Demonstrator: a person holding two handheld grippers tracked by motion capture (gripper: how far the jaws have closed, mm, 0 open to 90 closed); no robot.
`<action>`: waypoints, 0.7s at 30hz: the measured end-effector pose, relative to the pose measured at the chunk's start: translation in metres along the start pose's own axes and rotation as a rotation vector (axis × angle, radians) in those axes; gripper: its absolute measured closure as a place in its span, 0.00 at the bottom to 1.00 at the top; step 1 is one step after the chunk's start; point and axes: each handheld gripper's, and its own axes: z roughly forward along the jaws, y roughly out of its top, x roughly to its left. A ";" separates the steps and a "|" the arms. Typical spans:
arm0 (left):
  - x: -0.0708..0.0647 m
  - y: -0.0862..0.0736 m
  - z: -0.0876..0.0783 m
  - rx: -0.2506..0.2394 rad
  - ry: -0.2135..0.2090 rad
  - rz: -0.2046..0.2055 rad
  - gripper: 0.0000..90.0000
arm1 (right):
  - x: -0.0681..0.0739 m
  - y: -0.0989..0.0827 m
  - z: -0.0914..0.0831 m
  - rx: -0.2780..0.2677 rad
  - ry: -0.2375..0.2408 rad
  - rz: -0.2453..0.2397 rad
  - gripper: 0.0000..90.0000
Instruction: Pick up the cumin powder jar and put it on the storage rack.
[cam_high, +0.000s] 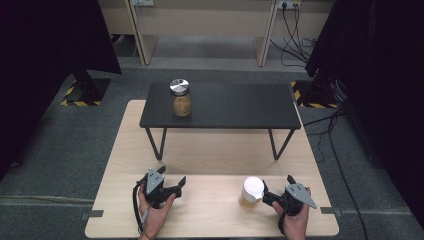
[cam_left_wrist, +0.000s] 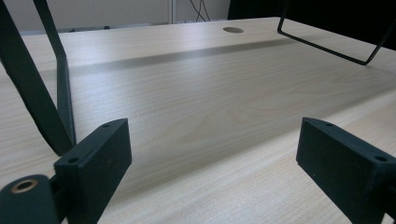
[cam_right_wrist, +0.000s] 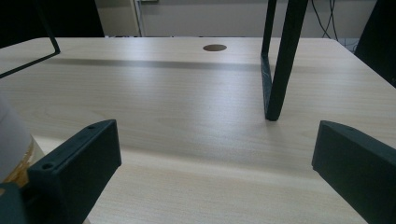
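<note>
evidently both claws, left claw (cam_high: 181, 184) and right claw (cam_high: 264, 196), rested open and empty on the counter (cam_high: 210, 210), the right one just beside the white-lidded jar (cam_high: 251, 192), seemingly poised to grasp it.

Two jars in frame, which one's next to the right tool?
The white-lidded jar on the wooden table, just beside the right tool. The other, the silver-lidded jar, stands far off on the black raised shelf.

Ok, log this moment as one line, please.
left gripper: open, empty | right gripper: open, beside white-lidded jar, not gripping | silver-lidded jar: upright on black shelf
</note>
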 end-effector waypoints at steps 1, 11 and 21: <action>0.000 0.000 0.000 -0.001 0.000 -0.002 0.11 | 0.000 0.000 0.000 0.001 0.000 0.000 0.01; -0.001 0.000 0.000 0.002 0.000 0.002 0.11 | -0.001 0.000 0.000 0.001 0.004 0.003 0.01; -0.001 0.000 -0.001 0.001 0.001 0.002 0.11 | -0.001 0.000 0.000 -0.002 0.005 0.001 0.01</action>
